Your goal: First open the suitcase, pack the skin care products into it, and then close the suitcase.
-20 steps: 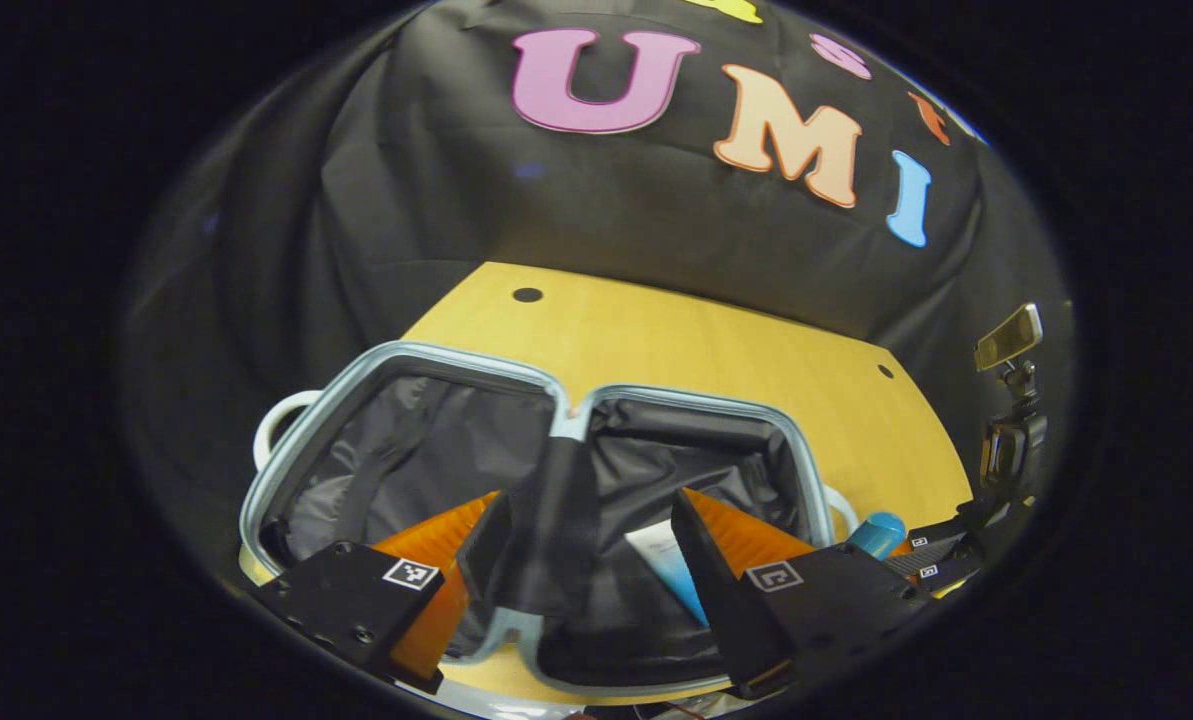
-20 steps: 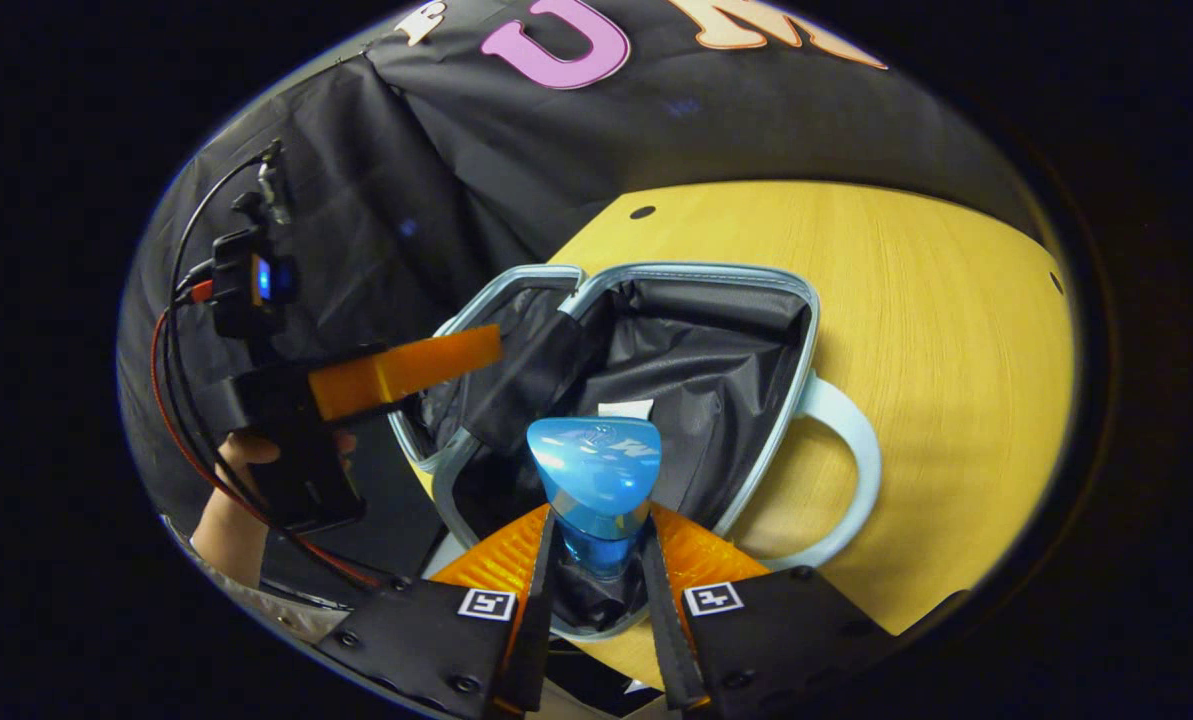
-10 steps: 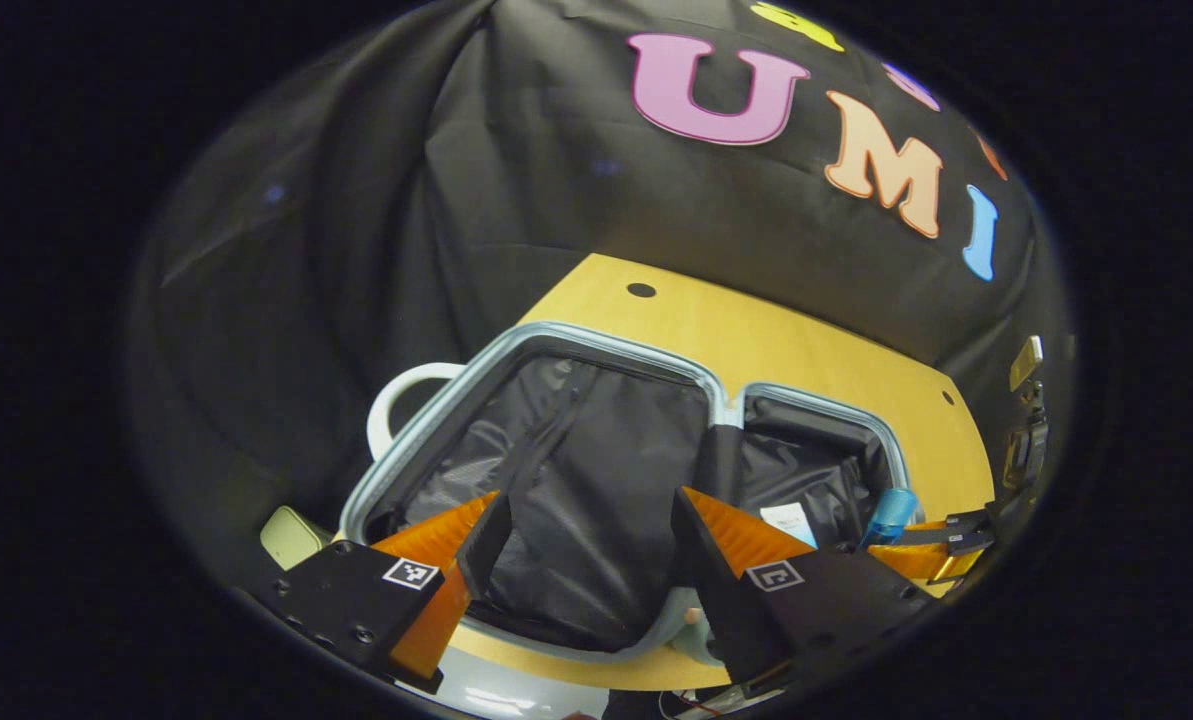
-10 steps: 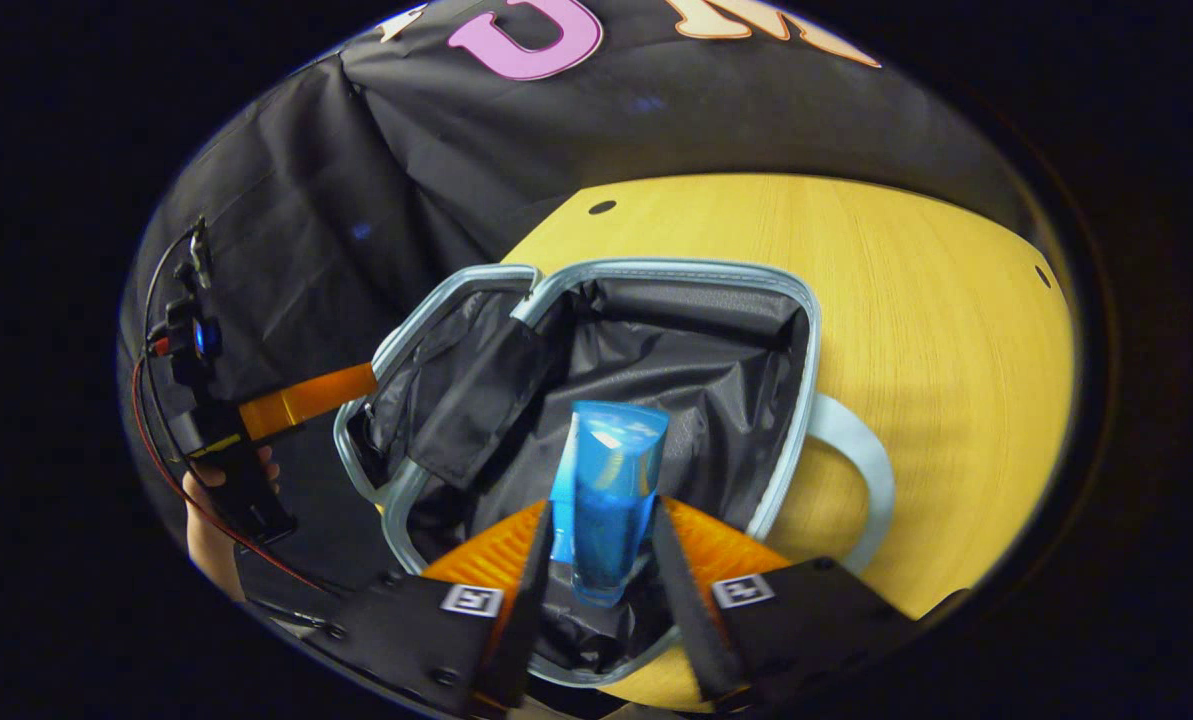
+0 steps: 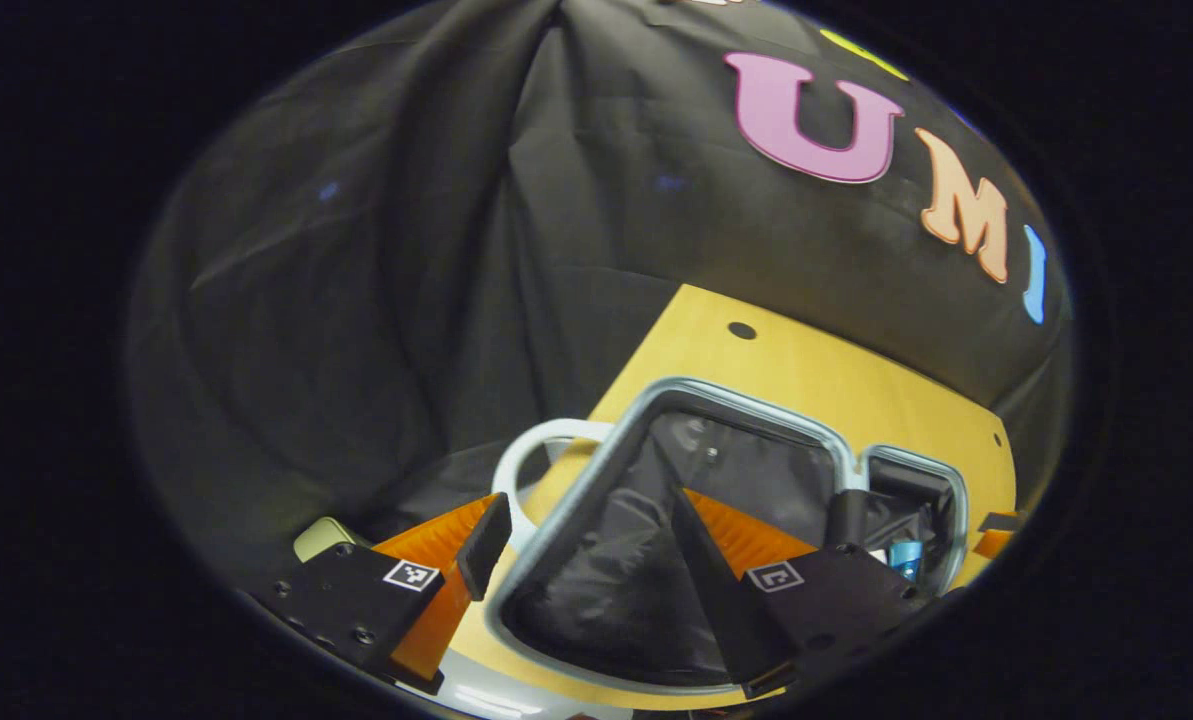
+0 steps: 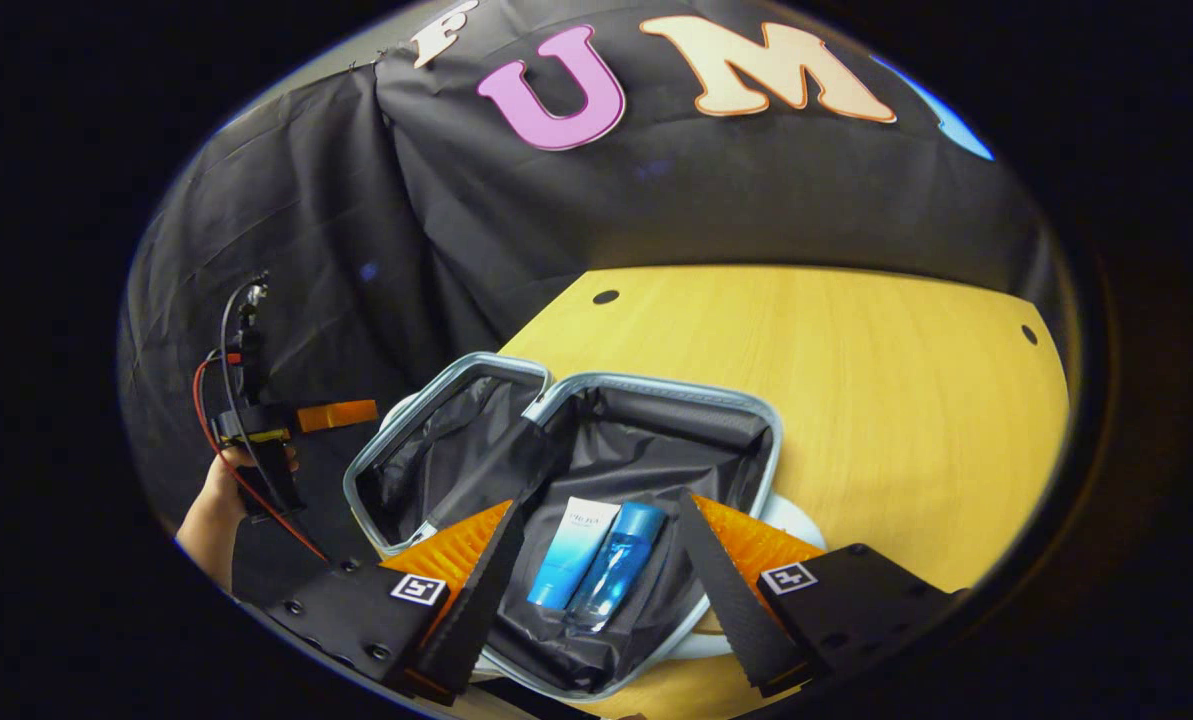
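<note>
Blue bottle [image 6: 616,560] in suitcase [image 6: 656,386], between parted right gripper [image 6: 596,590].

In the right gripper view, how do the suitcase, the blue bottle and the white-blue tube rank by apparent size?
1. suitcase, clearly the largest.
2-3. blue bottle and white-blue tube: they look alike, no ranking.

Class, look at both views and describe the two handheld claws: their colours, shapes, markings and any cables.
Each claw, left claw and right claw, has two ribbed orange fingers faced with flat black pads, set on black blocks with screws. Every block carries a small square black-and-white marker. In the right gripper view the left claw, farther off, shows an orange finger on a black body, trailed by red and black cables.
</note>
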